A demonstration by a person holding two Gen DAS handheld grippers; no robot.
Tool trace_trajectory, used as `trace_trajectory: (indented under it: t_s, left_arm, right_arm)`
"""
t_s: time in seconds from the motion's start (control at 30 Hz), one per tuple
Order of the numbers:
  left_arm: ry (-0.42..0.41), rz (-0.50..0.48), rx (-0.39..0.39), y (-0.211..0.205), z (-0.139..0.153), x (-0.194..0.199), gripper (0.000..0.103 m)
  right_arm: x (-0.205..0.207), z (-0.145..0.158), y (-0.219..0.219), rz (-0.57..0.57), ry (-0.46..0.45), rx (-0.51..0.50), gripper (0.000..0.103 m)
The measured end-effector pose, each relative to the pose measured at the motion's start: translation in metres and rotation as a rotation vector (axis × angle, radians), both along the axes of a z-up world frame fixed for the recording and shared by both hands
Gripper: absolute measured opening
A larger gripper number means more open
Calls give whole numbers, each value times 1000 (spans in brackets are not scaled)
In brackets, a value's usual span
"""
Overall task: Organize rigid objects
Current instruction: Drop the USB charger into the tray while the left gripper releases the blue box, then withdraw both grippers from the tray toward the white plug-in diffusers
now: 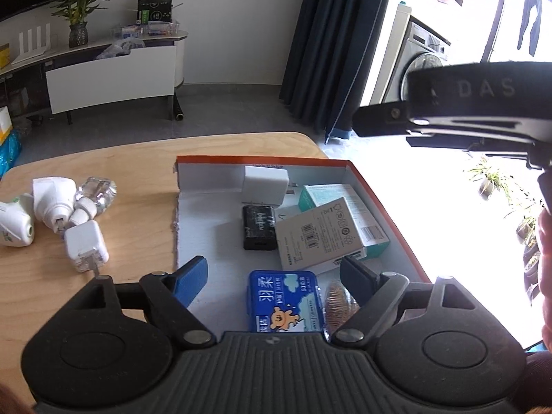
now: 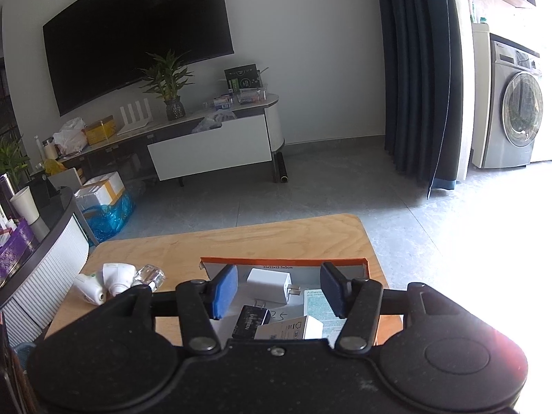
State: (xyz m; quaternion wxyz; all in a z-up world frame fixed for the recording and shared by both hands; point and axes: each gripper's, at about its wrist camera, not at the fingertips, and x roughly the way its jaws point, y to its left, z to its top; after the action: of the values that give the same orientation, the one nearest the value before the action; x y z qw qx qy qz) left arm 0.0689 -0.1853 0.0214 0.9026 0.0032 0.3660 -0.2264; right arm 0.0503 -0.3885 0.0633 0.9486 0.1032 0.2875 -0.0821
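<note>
An orange-rimmed cardboard box [image 1: 379, 193] lies on the wooden table [image 1: 103, 158]. Inside it are a white charger [image 1: 265, 185], a black charger [image 1: 259, 227], a beige carton [image 1: 319, 234] on a teal carton [image 1: 327, 195], a blue tin [image 1: 284, 302] and a wrapped round sweet [image 1: 339, 302]. My left gripper [image 1: 274, 276] is open and empty above the box's near end. My right gripper [image 2: 279, 289] is open and empty above the box [image 2: 283, 262]. Left of the box lie a white charger [image 1: 85, 245], white plug-in devices [image 1: 51, 200] and a clear bottle [image 1: 96, 191].
The right gripper's body [image 1: 465, 103] hangs at the upper right of the left wrist view. Beyond the table are a TV cabinet [image 2: 207, 141], a dark curtain [image 2: 417, 69] and a washing machine [image 2: 514, 110]. A counter [image 2: 38, 252] stands to the left.
</note>
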Motion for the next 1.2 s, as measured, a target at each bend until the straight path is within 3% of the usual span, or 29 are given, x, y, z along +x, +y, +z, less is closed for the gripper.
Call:
trace_trajectory:
  t_s: [0.2, 0.57, 1.2]
  left_arm:
    - [-4, 103, 23, 37, 5, 4, 86]
    - [-4, 250, 62, 102, 13, 7, 86]
    - [3, 350, 65, 157, 4, 17, 86]
  right_arm:
    - [-2, -3, 21, 37, 7, 8, 77]
    - [15, -23, 73, 123, 77, 33, 78]
    - [39, -43, 137, 238, 143, 22, 79]
